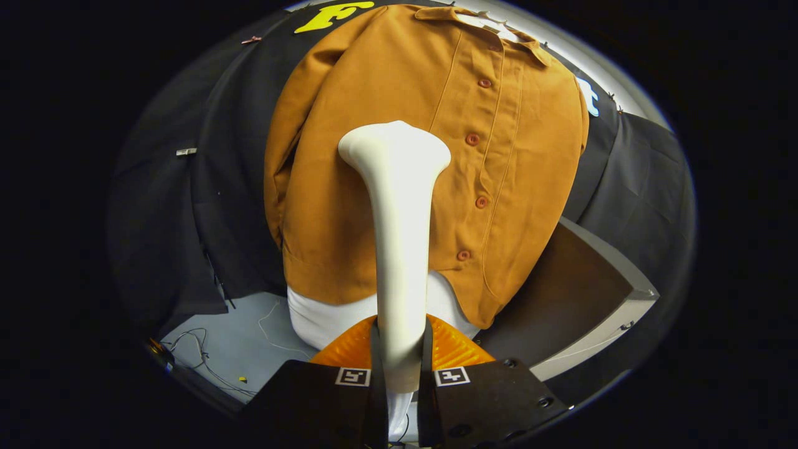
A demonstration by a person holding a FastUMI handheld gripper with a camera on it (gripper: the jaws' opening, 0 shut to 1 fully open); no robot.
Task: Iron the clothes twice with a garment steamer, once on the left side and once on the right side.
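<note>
Garment steamer (399,237), white and flaring to a broad head, stands upright between the jaws of the gripper (400,368), whose two fingers (375,362) press on either side of its slender handle, clenched on it. The steamer's head lies against the front of the brown buttoned shirt (349,206), just left of the button row (477,168), on the garment's lower half. The shirt hangs before the black cloth wall, with white fabric (324,318) showing below its hem and a grey floor (243,349) with loose cables beneath
</note>
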